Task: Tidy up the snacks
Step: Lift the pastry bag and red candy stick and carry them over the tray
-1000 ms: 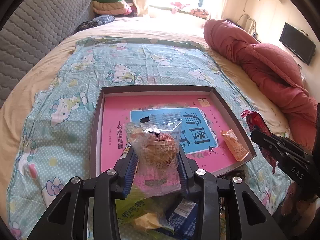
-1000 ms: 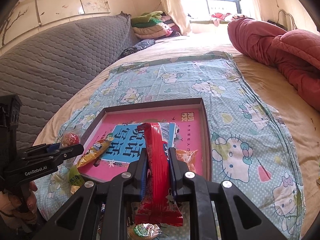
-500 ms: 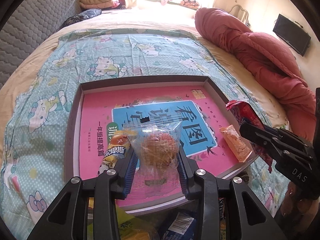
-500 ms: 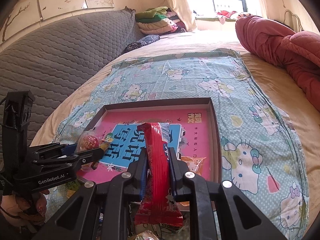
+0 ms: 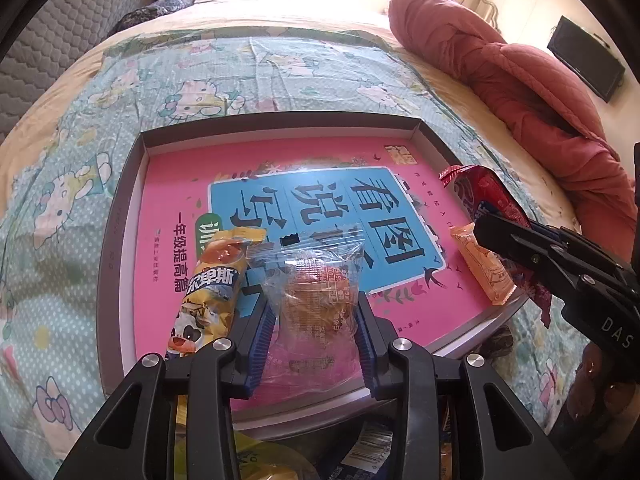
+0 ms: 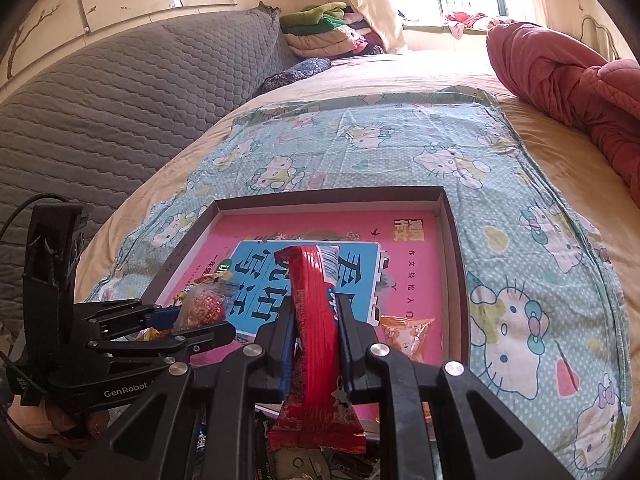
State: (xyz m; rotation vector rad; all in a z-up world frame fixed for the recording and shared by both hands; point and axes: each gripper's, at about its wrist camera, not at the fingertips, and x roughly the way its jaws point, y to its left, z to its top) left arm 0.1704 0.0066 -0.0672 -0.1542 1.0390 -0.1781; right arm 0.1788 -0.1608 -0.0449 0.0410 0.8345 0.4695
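From the left wrist, a shallow grey-rimmed tray (image 5: pixel 120 216) lies on a cartoon-cat sheet (image 5: pixel 80 152) spread over the bed. Its floor is a pink printed sheet with a blue panel of large Chinese characters. Inside, at the left, lies a yellow snack packet (image 5: pixel 212 292) with a cartoon cow and Chinese lettering; at the right edge lies a small orange packet (image 5: pixel 486 270). The left tongs (image 5: pixel 316 336) pinch a clear-wrapped pastry (image 5: pixel 316 292) between blue pads, held over the tray's near part. At the right, the right tongs (image 5: pixel 486 228), marked "DAS" on the body, clamp a red snack bar (image 5: pixel 486 196) near the tray's right rim.

From the right wrist, the right tongs (image 6: pixel 316 324) are pressed together on the red snack bar (image 6: pixel 314 304), which stands up between the pads above the tray (image 6: pixel 452 232). The orange packet (image 6: pixel 408 338) lies in the tray's near right corner. At the left, the left tongs (image 6: pixel 184 322), body marked "GenRobot", grip the clear-wrapped pastry (image 6: pixel 204 304) over the tray's left side.
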